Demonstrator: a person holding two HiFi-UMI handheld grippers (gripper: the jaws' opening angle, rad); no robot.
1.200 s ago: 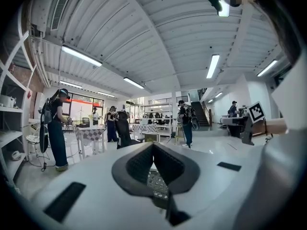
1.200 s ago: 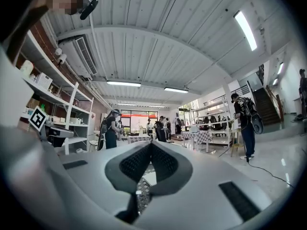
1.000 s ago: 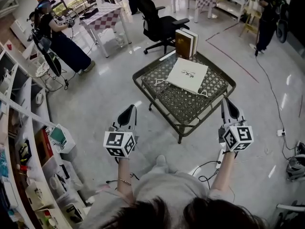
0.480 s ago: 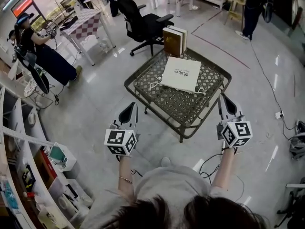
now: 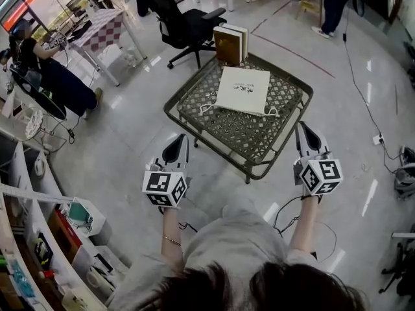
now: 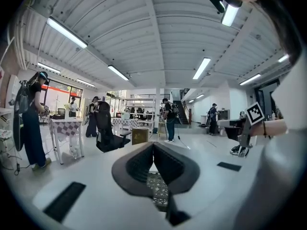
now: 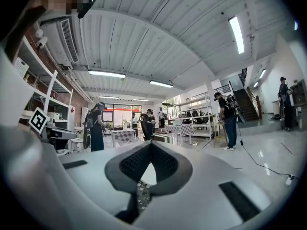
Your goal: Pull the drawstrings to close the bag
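Left gripper (image 5: 181, 139) and right gripper (image 5: 302, 128), fingers closed and empty, face a lattice table (image 5: 208, 141) on glossy floor (image 5: 123, 149).

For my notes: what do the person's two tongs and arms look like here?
Both the left tongs and the right tongs have pale grey bodies tapering to black ribbed pads, each with a white cube bearing black square markers behind. The person wears a light grey short-sleeved top and a thin bracelet on the left wrist.
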